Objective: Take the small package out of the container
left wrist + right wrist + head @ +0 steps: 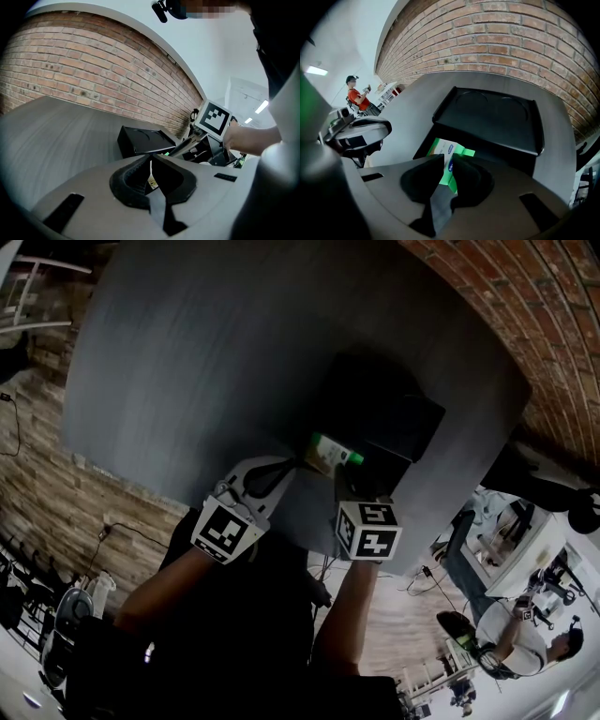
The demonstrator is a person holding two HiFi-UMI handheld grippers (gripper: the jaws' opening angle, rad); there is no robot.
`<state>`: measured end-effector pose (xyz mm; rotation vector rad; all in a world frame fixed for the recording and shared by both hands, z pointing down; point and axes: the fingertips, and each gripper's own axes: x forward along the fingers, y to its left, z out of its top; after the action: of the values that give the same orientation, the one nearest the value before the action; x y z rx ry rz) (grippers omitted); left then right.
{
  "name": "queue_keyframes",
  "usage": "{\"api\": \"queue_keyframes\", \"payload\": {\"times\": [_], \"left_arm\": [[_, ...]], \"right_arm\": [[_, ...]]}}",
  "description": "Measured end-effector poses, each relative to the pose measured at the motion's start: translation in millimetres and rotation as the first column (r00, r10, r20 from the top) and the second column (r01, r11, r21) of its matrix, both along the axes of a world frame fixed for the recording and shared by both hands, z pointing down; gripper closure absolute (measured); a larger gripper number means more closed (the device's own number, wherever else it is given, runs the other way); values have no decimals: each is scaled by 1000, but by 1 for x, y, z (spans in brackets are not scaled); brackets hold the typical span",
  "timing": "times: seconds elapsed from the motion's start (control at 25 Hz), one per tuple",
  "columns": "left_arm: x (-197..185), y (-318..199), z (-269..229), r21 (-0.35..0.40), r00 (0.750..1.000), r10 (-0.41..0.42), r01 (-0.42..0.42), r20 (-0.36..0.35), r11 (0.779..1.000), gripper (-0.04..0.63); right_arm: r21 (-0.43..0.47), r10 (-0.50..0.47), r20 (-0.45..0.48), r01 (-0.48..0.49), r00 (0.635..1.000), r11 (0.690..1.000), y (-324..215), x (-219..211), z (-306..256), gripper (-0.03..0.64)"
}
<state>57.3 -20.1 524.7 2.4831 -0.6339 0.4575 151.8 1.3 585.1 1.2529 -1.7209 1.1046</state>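
Observation:
The black container (398, 423) stands open on the dark grey table (187, 362), its lid (492, 117) folded back. My right gripper (349, 472) points steeply down at the container's near side and is shut on the small green and white package (440, 147), which sits between its pads (461, 166). In the head view the package (330, 452) shows just above the container's near rim. My left gripper (291, 465) hovers to the left of it, shut with nothing in it (151, 161). The left gripper view shows the container (138, 140) ahead and the right gripper's marker cube (214, 118).
A brick wall (511, 42) runs behind the table. The table's near edge (141, 486) lies just under my hands. Beyond it, a person (511, 638) sits at a white workstation (525, 549) on the lower right.

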Motion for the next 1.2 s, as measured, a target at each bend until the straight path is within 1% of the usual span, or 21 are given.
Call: {"api": "queue_keyframes", "payload": {"times": [0.24, 0.56, 0.68, 0.8, 0.88, 1.0, 1.08, 1.2], "left_arm": [[-7, 6, 1, 3, 1000, -1, 1, -11, 1000, 558], [-19, 12, 0, 16, 1000, 18, -18, -19, 1000, 557], [-21, 14, 1, 32, 999, 31, -30, -25, 999, 557], [-19, 16, 4, 70, 999, 33, -32, -19, 997, 557], [-15, 21, 5, 94, 1000, 10, -9, -11, 996, 557], [-9, 36, 6, 133, 999, -48, 48, -3, 990, 557], [-7, 50, 8, 183, 996, -88, 83, 19, 980, 557], [-6, 72, 10, 262, 987, -153, 133, 56, 956, 557]], "right_arm": [[18, 5, 10, -5, 1000, 1000, -1, -3, -4, 546], [13, 17, 0, -17, 1000, 1000, -2, -4, -10, 546], [8, 23, 6, -23, 1000, 1000, -3, -6, -11, 548], [5, 16, 19, -16, 1000, 1000, -6, -6, -9, 548], [2, 4, 36, -4, 999, 1000, -6, -5, -10, 549], [1, -30, 51, 30, 998, 1000, -2, -4, -11, 549], [5, -52, 67, 51, 996, 999, -2, -6, -12, 549], [6, -68, 106, 68, 992, 998, -2, -11, -13, 549]]}}
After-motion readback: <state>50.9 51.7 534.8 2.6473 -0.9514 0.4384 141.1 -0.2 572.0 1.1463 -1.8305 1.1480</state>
